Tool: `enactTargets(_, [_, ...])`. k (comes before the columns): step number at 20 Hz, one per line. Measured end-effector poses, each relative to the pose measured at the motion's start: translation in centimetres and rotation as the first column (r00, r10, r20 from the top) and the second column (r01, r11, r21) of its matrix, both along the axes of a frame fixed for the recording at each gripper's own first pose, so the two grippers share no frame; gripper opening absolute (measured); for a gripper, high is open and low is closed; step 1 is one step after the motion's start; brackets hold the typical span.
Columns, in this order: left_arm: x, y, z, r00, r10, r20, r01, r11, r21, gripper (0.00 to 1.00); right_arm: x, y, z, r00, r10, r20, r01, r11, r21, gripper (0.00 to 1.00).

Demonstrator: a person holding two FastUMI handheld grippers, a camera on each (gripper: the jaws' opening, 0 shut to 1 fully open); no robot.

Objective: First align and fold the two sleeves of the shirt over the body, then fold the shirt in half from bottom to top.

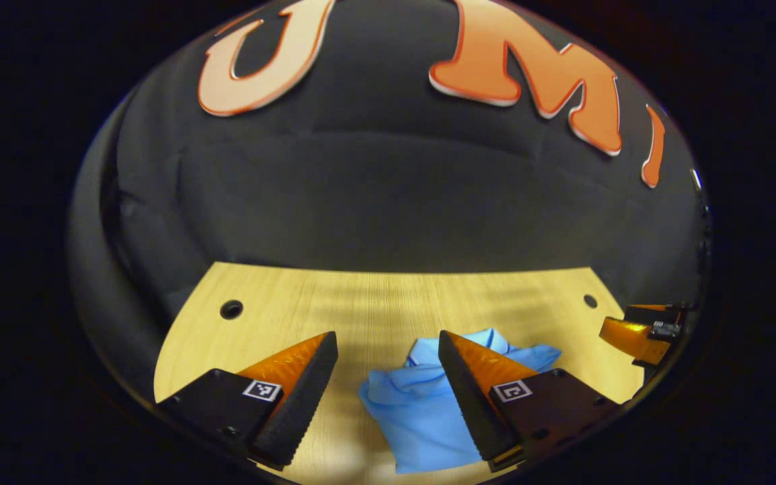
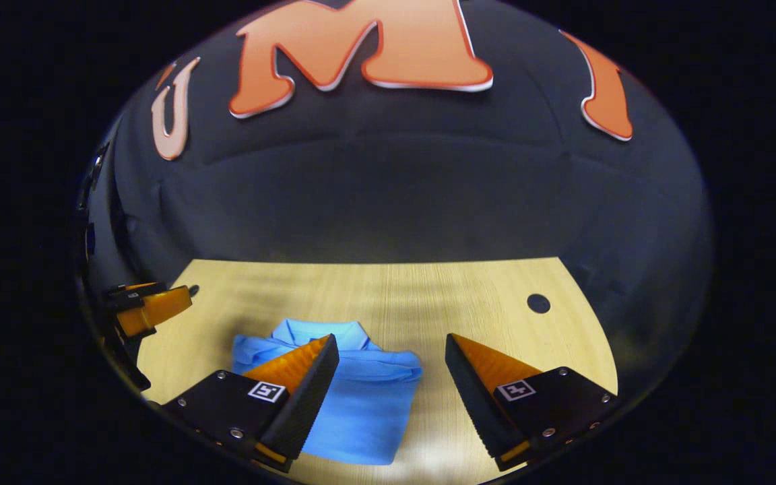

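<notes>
On the light wooden tabletop sits your blue polo shirt, already folded into a compact bundle, collar toward the far edge by the black cloth wall. Your left tool hangs above the tabletop with its fingers spread wide and nothing between them; from the left gripper view the shirt lies just past the gap, partly behind the right-hand finger. Look to that view's right rim and you catch your other tool near the tabletop's right side.

Over in the right gripper view, your right tool is spread wide too, gripping nothing. The shirt shows there with its collar flat on top and the folded body running toward you, its left part tucked behind the left-hand finger. Bare wood shows between the fingers. Round holes mark the tabletop's far corners, and the left tool peeks in at the left rim.
</notes>
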State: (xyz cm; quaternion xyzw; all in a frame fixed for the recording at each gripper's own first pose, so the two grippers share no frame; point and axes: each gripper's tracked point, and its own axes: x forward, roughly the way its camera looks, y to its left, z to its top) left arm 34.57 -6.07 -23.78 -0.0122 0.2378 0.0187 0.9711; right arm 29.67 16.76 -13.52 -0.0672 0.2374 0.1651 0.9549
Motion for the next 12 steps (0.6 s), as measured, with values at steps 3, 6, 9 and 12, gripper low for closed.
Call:
enactTargets(3, [-4.1, 0.4, 2.9, 0.998, -0.003, 0.069, 0.001, 1.0, 0.018, 0.98, -3.9, -1.2, 2.4, 0.997, 0.026, 0.069, -0.028, 0.999, 0.034, 0.98])
enactTargets(6, [-8.2, 0.3, 5.7, 0.989, -0.009, 0.147, 0.0, 0.998, 0.061, 0.98, -7.4, -3.3, 4.8, 0.992, 0.015, 0.123, -0.025, 0.996, 0.08, 0.98])
enactTargets(9, [-12.3, -0.4, 7.8, 0.973, -0.004, 0.229, -0.008, 0.999, 0.052, 0.98, -9.9, -5.3, 6.7, 0.98, 0.008, 0.198, -0.029, 0.994, 0.105, 0.98])
enactTargets(12, [-15.2, -0.8, 8.3, 0.969, 0.029, 0.246, -0.036, 0.999, 0.026, 0.97, -12.5, -6.3, 7.8, 0.969, 0.026, 0.247, -0.054, 0.993, 0.108, 0.97])
